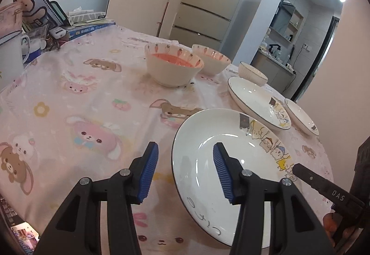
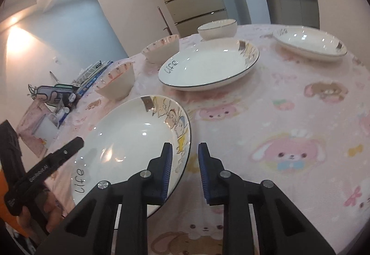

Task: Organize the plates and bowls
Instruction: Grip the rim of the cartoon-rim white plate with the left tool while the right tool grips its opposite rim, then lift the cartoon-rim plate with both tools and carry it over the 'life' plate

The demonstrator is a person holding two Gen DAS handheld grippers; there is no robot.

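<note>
Nearest the cameras, both hand-held grippers straddle opposite edges of one shallow white ceramic plate with a thin dark rim, cartoon animals and the word "Life", which lies flat on the round table's pink cartoon-print cloth. The left gripper has one blue ribbed pad over the plate's well and the other outside over the cloth, so the rim lies between them; a clear gap shows on both sides, so it is released, not yet pinching. The right gripper is set the same way on the far edge, its jaws standing narrower, with the rim just at the inner pad; I see no firm press there either. Taking the plate from two sides probably serves to lift it level, which suits a wide, slippery dish. Just beyond sits a second matching plate, the likely base for stacking, and a third similar white plate lies further off toward the table's edge. Behind them stand two cream bowls with carrot-patterned pink insides, close together, and a plain white ribbed bowl beside the second plate. At the far side, books and a pencil case are pushed back, and a beige refrigerator stands behind.
</note>
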